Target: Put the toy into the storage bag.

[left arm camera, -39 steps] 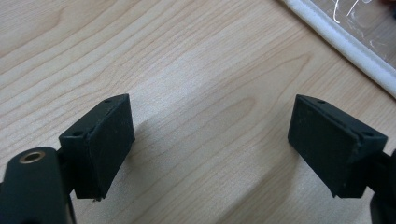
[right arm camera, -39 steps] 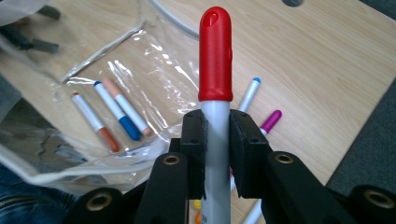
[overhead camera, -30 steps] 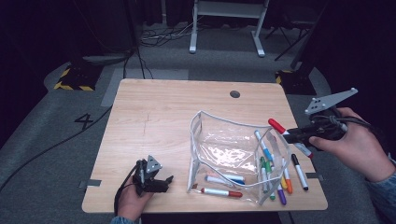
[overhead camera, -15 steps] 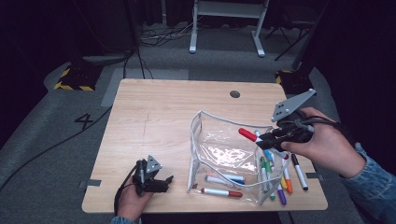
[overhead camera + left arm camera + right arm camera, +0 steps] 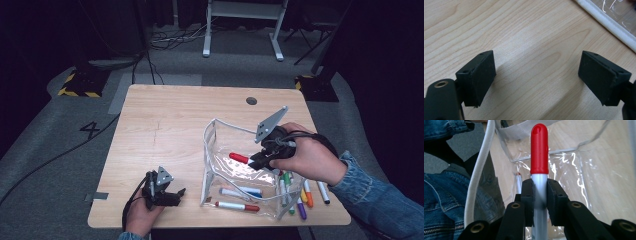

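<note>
Right gripper [image 5: 256, 162] clamped tight on red-capped grey marker [image 5: 539, 157], pads pinching barrel just below cap. Marker tip pokes over open mouth of clear plastic zip pouch with white trim [image 5: 215, 150], pouch standing on light wooden table [image 5: 170, 125]. Left gripper [image 5: 536, 77] released, jaws spread wide, nothing between, hovering low over bare tabletop near pouch edge.

A red-capped marker [image 5: 240, 158] with a grey barrel lies nearly level above the clear pouch's [image 5: 220, 150] open mouth.
</note>
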`<state>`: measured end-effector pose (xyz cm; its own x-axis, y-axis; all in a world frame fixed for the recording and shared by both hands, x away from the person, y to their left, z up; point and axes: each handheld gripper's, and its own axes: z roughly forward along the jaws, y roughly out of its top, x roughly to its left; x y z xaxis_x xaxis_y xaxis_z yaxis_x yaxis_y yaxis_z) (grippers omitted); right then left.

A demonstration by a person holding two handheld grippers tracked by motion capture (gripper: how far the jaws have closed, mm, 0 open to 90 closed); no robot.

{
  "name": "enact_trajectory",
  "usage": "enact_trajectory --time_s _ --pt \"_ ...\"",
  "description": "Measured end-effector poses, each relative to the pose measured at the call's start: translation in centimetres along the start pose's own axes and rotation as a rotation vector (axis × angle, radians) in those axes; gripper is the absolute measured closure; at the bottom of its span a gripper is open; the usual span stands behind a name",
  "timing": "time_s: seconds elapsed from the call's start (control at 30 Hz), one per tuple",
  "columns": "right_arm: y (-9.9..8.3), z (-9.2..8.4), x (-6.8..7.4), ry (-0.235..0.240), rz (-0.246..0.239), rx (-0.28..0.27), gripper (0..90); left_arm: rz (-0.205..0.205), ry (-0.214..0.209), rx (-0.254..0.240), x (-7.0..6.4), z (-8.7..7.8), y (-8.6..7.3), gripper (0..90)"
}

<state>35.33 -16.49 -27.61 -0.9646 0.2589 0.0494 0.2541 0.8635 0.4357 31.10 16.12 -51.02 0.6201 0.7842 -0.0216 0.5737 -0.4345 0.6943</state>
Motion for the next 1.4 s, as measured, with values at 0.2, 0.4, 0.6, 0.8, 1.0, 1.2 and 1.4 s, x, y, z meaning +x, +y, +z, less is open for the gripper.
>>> enact_trajectory --time_s 0.2,0.4,0.6,0.8,1.0,1.2,1.4 --pt "0.2 2.7 -0.1 0.053 -0.01 0.037 77.1 0.001 0.002 0.0 0.0 0.0 0.0 14.7" --pt "0.2 5.1 -0.3 0.089 -0.008 0.084 77.1 0.001 -0.001 0.0 0.0 0.0 0.0 14.7" --pt "0.1 7.2 -0.4 0.113 -0.018 0.12 77.1 0.002 0.0 0.001 0.0 0.0 0.0 14.7" --pt "0.2 9.2 -0.4 0.141 -0.038 0.17 77.0 0.002 0.001 0.0 0.0 0.0 0.0 14.7" --pt "0.2 11.1 -0.4 0.171 -0.048 0.23 76.9 0.003 0.001 0.001 0.0 0.0 0.0 14.7" --pt "0.0 12.8 -0.5 0.197 -0.063 0.294 76.7 0.002 0.001 0.001 0.0 0.0 0.0 14.7" --pt "-0.2 13.4 -0.5 0.191 -0.076 0.337 76.1 0.003 0.0 0.001 0.0 0.0 0.0 14.7"
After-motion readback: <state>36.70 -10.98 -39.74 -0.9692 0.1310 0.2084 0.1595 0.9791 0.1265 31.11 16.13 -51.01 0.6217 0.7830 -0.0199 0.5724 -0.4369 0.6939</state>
